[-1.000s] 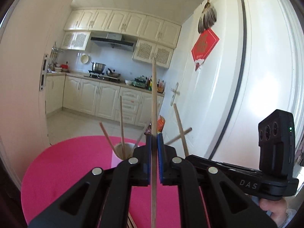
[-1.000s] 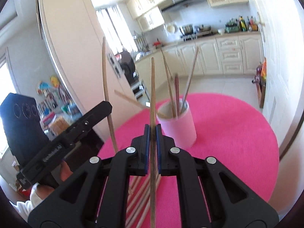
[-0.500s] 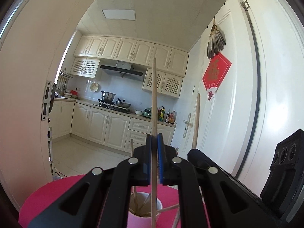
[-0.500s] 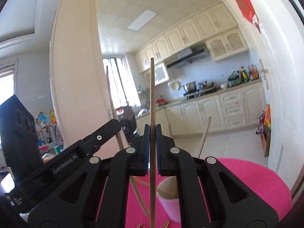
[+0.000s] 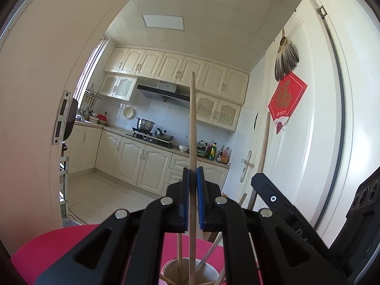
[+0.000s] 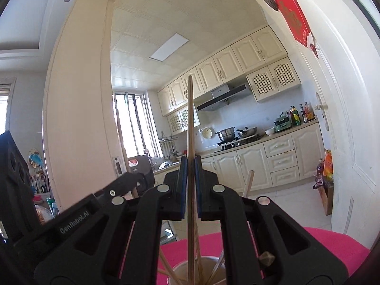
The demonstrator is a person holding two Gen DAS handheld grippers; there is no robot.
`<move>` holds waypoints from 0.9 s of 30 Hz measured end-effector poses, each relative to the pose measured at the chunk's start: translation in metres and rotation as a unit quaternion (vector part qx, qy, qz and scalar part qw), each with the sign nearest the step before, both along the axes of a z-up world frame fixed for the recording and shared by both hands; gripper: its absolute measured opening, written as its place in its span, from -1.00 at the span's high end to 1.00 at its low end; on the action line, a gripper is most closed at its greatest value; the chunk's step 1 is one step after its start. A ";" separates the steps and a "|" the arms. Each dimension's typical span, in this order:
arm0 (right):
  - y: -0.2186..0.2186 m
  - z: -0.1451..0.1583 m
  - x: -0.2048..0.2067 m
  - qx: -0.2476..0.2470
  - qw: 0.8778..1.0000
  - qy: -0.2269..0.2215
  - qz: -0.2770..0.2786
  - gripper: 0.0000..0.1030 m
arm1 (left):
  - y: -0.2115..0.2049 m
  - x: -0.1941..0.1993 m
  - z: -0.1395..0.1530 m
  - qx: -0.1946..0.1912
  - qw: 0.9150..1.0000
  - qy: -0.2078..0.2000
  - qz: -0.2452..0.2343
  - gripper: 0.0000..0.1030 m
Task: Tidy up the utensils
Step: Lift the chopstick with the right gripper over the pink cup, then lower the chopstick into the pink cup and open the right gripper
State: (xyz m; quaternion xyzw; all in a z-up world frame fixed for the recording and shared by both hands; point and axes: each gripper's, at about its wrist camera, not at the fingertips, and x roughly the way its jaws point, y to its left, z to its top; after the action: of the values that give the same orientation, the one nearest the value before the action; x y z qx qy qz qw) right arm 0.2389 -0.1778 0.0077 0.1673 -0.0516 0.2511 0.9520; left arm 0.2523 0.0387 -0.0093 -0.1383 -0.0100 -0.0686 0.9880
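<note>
Where the pink table (image 5: 59,244) shows at the bottom of both views, a cup (image 5: 187,272) stands on it, and behind the cup is a kitchen with cream cupboards (image 5: 142,161), a stove (image 6: 237,141) with pots, and a white door (image 5: 296,142). The left claw (image 5: 192,197) is clenched on one upright chopstick (image 5: 192,123) right above the cup. The right claw (image 6: 190,190) grips another chopstick (image 6: 190,118) the same way. More sticks (image 6: 248,182) lean inside the cup. The claws hide most of the cup, and its bottom is cut off.
</note>
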 end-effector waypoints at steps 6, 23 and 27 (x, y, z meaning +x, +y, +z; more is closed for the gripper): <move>0.002 0.000 0.005 0.004 1.000 -0.002 0.004 0.87 | 0.001 0.006 -0.005 0.008 1.000 0.007 -0.001 0.87; 0.008 -0.001 -0.008 -0.039 0.999 -0.001 0.014 0.85 | 0.004 0.007 0.000 0.010 0.999 0.044 -0.013 0.55; 0.010 0.000 -0.011 -0.054 0.998 0.003 0.010 0.83 | 0.004 0.001 0.003 0.014 0.999 0.046 -0.010 0.42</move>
State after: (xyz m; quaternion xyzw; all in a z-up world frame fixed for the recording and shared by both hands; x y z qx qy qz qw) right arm 0.2281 -0.1673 0.0075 0.1169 -0.0334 0.2628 0.9572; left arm 0.2538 0.0430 -0.0060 -0.1279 0.0374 -0.0723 0.9884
